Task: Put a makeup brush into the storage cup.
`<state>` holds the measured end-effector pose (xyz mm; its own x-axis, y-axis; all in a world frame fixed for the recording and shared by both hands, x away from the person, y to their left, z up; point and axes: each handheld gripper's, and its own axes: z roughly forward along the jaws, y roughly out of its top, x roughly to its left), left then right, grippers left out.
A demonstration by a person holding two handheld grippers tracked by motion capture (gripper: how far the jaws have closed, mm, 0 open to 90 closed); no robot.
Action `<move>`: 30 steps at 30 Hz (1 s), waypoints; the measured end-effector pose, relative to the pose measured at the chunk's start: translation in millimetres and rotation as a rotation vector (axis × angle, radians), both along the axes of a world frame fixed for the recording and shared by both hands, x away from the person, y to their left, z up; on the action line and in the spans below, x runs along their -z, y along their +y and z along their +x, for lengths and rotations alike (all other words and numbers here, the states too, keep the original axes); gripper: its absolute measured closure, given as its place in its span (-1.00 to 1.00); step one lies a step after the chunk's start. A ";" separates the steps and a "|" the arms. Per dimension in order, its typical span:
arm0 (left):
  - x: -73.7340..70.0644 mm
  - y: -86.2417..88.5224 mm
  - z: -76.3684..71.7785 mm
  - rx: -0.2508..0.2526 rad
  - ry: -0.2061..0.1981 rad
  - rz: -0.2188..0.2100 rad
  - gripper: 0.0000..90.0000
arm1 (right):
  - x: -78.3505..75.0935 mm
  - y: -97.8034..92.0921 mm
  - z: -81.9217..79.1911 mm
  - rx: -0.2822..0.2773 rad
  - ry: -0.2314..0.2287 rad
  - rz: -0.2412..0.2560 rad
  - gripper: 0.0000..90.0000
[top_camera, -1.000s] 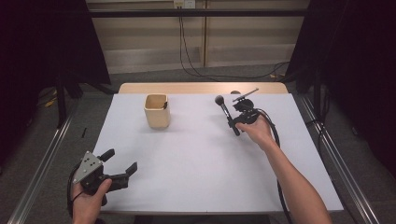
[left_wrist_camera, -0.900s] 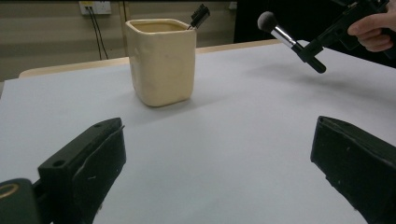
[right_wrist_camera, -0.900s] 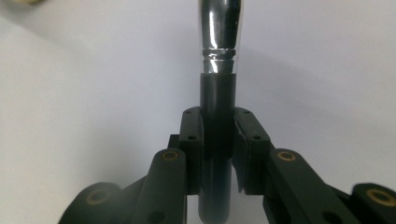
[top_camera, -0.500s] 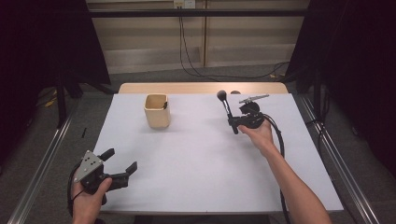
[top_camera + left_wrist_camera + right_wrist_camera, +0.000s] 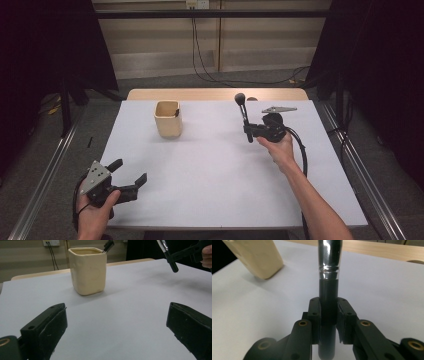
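The right gripper (image 5: pixel 248 131) is clamping its two black jaws tight on the dark lower handle of a makeup brush (image 5: pixel 243 114), which is standing nearly upright above the white tabletop (image 5: pixel 210 165), its rounded dark head uppermost and its silver ferrule showing just above the jaws in the right gripper view (image 5: pixel 329 322). The brush is hanging clear of the table, well to the right of the cream ceramic cup (image 5: pixel 167 118), and a second dark-handled item is leaning out of that cup at its far rim (image 5: pixel 108 245). The left gripper (image 5: pixel 131 176) is resting in the person's left hand (image 5: pixel 92 212) at the near edge of the table, well in front of the cup, with its jaws spread wide and nothing between them; in the left gripper view the cup (image 5: pixel 88 270) is sitting between the two parted jaws farther off. Compared with a second ago, the right gripper is carrying the brush slightly farther from the cup and a little toward the back of the table, and the brush is standing straighter, while the left gripper is staying where it was, open to the same width.
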<state>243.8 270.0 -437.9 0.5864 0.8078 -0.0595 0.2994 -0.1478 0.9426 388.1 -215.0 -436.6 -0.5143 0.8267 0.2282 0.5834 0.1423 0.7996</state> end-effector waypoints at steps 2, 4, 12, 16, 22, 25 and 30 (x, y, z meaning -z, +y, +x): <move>-0.1 0.6 -0.7 -0.003 -0.004 0.005 -0.93 | -0.5 1.0 -2.8 -0.008 -0.020 0.008 0.68; -0.1 1.3 -1.1 -0.007 -0.006 0.002 -0.93 | -1.6 0.9 -5.5 -0.016 -0.036 0.013 0.68; -0.2 1.1 -0.3 -0.008 -0.007 0.006 -0.93 | -8.3 -0.7 -17.7 -0.035 -0.106 0.026 0.68; -0.4 1.1 -0.2 -0.009 -0.009 0.005 -0.93 | -7.2 -0.4 -24.4 -0.051 -0.129 0.043 0.68; -3.6 0.9 -4.6 -0.015 -0.031 0.000 -0.93 | -9.1 -0.7 -33.6 -0.067 -0.151 0.060 0.68; -3.8 1.0 -6.2 -0.010 -0.029 -0.005 -0.93 | -7.8 -0.1 -38.9 -0.082 -0.156 0.054 0.68; -3.7 -2.1 -5.9 0.000 -0.025 0.000 -0.93 | -10.9 3.4 -47.2 -0.100 -0.184 0.063 0.68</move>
<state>237.9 267.9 -434.2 0.5879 0.8077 -0.0447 0.2752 -0.1478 0.9499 340.9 -211.6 -425.7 -0.6306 0.7567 0.1727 0.4121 0.1379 0.9007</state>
